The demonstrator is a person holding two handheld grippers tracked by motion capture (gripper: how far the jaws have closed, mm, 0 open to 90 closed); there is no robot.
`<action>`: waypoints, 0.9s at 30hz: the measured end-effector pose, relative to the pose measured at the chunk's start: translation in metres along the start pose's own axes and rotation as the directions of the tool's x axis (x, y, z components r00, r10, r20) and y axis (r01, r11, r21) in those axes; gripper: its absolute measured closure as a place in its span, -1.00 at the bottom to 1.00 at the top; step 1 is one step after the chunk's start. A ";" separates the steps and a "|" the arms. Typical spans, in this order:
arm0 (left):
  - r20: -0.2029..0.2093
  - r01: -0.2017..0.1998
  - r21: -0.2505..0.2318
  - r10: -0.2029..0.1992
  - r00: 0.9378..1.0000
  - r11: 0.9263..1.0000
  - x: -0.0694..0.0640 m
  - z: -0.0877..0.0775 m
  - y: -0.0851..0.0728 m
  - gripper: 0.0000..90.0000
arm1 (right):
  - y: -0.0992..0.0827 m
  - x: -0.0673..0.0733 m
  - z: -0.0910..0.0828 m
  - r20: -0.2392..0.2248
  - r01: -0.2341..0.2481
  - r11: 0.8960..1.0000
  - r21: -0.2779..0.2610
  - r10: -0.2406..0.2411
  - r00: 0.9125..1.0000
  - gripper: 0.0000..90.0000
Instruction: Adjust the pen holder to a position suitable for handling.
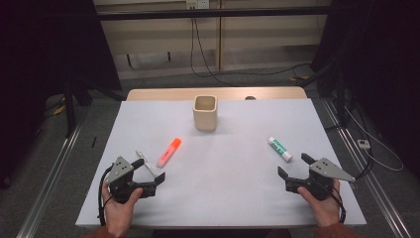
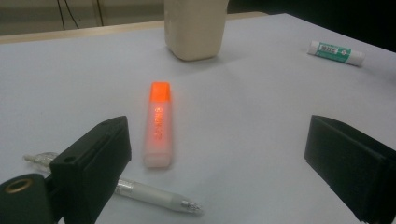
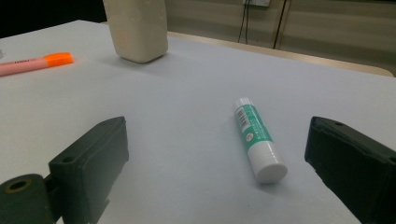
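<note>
a wide white rectangular worktop [image 1: 218, 163] with a pale wooden strip along its far edge, seen from above, with dark floor around it; a person's forearms enter from the bottom edge, each hand holding a black two-jaw gripper low over the near part of the worktop; near the far middle stands a cream, square-sided, open-topped ceramic cup [image 1: 205, 112], upright and well apart from both hands; the left gripper [image 1: 148, 171] has its jaws spread wide with nothing between them, and the right gripper [image 1: 295, 165] is likewise spread wide and empty; just ahead of the left gripper lies an orange highlighter pen with a bright orange cap [image 1: 169, 151], lying flat with its capped end pointing toward the cup; beside it, nearer the left gripper, lies a thin clear plastic pen [image 1: 144, 161], partly under the left jaw in the left gripper view, close to the highlighter but apparently not touching it; just ahead of the right gripper lies a white and green glue stick [image 1: 280, 148], flat on its side, its white cap toward the hand; the likely risks, as a judgement: the glue stick is round and could roll away if a jaw nudges it before both close; the left gripper could catch the thin pen together with the highlighter, or push it off the near edge; a carried item tipped against the cup's rim could knock the cup over
</note>
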State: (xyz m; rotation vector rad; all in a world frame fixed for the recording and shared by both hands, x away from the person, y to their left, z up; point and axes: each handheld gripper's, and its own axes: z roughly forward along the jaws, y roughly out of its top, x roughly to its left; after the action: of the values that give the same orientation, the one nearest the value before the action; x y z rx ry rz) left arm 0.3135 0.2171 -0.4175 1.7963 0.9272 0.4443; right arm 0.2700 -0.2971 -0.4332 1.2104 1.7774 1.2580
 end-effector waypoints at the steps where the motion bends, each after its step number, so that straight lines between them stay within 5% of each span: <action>1: -0.001 0.001 -0.003 -0.001 1.000 1.000 -0.001 0.000 0.000 -0.84 | 0.000 0.000 0.000 -0.003 -0.001 1.000 -0.001 0.001 1.000 -0.87; 10: -0.014 -0.009 -0.002 0.009 1.000 1.000 -0.002 0.002 0.003 -0.85 | -0.001 -0.003 0.000 -0.026 -0.021 1.000 0.008 0.022 0.999 -0.88; 16: -0.018 0.013 0.042 -0.012 1.000 0.999 -0.002 0.009 0.010 -0.85 | -0.001 -0.002 0.001 -0.037 -0.021 1.000 0.014 0.022 0.999 -0.88; 20: 0.025 -0.010 0.055 0.009 1.000 0.998 -0.006 0.015 0.018 -0.88 | -0.001 -0.002 0.003 -0.045 -0.016 0.999 0.028 0.018 0.999 -0.88; 23: 0.030 -0.066 0.068 0.064 0.997 0.995 -0.010 0.020 0.024 -0.89 | -0.001 -0.002 0.004 -0.051 -0.019 0.999 0.032 0.020 0.998 -0.88; 27: 0.092 -0.054 0.083 0.046 0.995 0.995 -0.010 0.030 0.034 -0.89 | -0.001 -0.002 0.005 -0.054 -0.017 0.999 0.035 0.019 0.998 -0.88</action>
State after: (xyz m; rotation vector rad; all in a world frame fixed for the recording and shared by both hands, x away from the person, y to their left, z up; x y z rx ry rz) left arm 0.3405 0.1851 -0.3983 1.9049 0.8511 0.3563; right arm 0.2748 -0.2970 -0.4361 1.2250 1.8381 1.2870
